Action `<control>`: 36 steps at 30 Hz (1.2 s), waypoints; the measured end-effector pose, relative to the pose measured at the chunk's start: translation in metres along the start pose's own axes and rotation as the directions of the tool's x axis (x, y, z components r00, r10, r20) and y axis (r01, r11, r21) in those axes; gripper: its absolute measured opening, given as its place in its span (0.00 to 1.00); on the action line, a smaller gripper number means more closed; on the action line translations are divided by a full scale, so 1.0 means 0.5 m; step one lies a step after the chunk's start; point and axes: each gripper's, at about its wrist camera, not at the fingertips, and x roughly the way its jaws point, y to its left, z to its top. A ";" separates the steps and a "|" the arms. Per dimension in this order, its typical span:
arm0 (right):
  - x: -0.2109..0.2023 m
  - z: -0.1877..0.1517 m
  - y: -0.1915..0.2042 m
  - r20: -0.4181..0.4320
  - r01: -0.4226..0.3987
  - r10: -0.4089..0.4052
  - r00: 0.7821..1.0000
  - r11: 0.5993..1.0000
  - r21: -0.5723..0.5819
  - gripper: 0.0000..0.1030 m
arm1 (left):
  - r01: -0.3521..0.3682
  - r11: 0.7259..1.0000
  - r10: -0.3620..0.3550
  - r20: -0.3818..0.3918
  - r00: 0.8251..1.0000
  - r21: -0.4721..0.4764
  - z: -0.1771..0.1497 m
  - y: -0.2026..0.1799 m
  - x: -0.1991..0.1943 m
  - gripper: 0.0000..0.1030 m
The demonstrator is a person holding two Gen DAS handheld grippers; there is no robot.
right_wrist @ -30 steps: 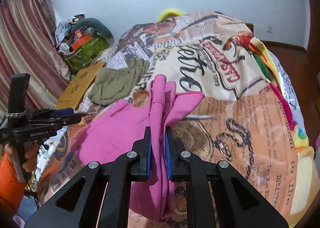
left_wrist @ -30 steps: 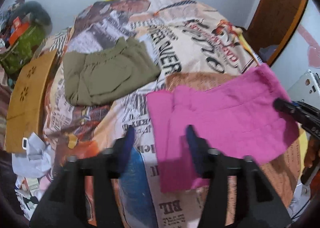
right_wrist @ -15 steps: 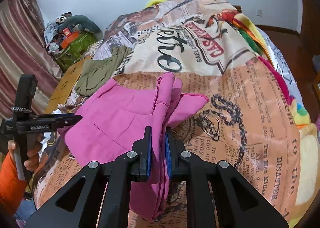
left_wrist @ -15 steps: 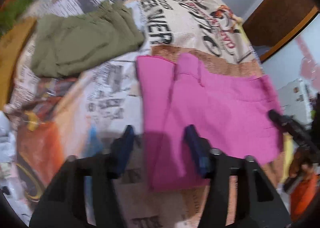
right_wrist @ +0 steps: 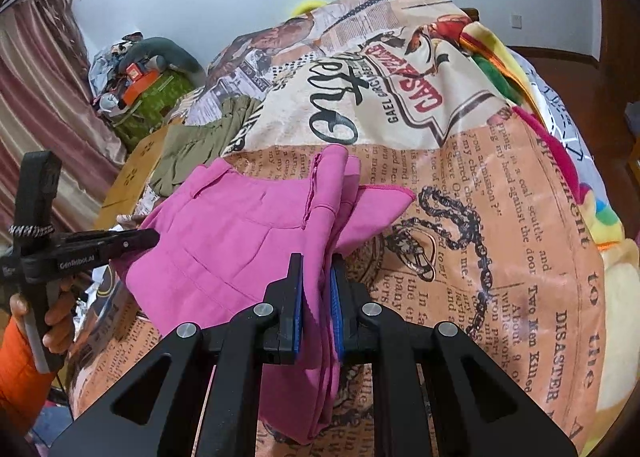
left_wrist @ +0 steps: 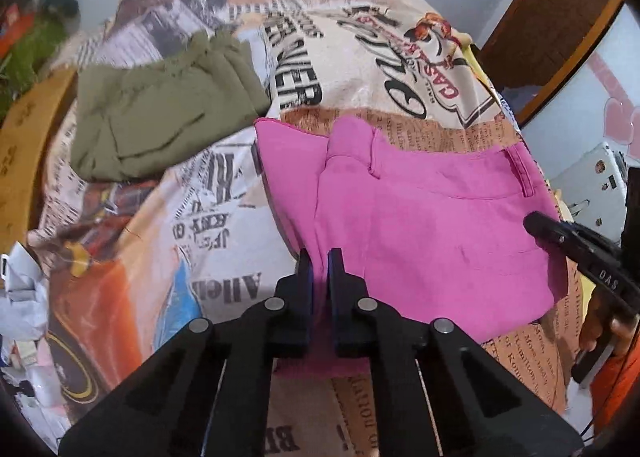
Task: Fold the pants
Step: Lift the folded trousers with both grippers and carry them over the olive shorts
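While the pink pants (left_wrist: 432, 225) lie spread on the printed bedspread (left_wrist: 224, 217), I have a grip on them at both ends. My left gripper (left_wrist: 319, 269) is nearly closed, its two fingers pinching a raised fold of pink cloth at the edge nearest that camera; the rest of the pants stretches away to the right, waistband and belt loop toward the far side. My right gripper (right_wrist: 316, 297) is likewise clamped, blue pads pressed on a thick bunch of pink fabric that stands up between the fingers and hangs down below them. From the right wrist view the pants fan out to the left of my fingers, toward my other gripper, with one flap pointing right over the chain print. In the left wrist view, my right gripper shows at the far right edge of the pants. Olive pants (left_wrist: 160, 121) sit folded beyond the pink ones, apart from them, beside a tan board (left_wrist: 24, 145).
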 end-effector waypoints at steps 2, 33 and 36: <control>-0.004 0.006 0.005 0.009 -0.003 0.003 1.000 1.000 -0.009 0.10 | -0.012 1.000 0.012 0.016 1.000 0.016 -0.002 -0.003 -0.013 0.06; 0.149 0.307 0.300 0.182 -0.026 0.084 0.980 0.953 -0.302 0.10 | -0.254 0.952 0.292 0.255 0.922 -0.173 0.212 0.274 -0.164 0.05; 0.194 0.323 0.314 0.170 -0.048 0.098 0.981 0.959 -0.278 0.10 | -0.293 0.940 0.330 0.242 0.913 -0.175 0.229 0.307 -0.138 0.01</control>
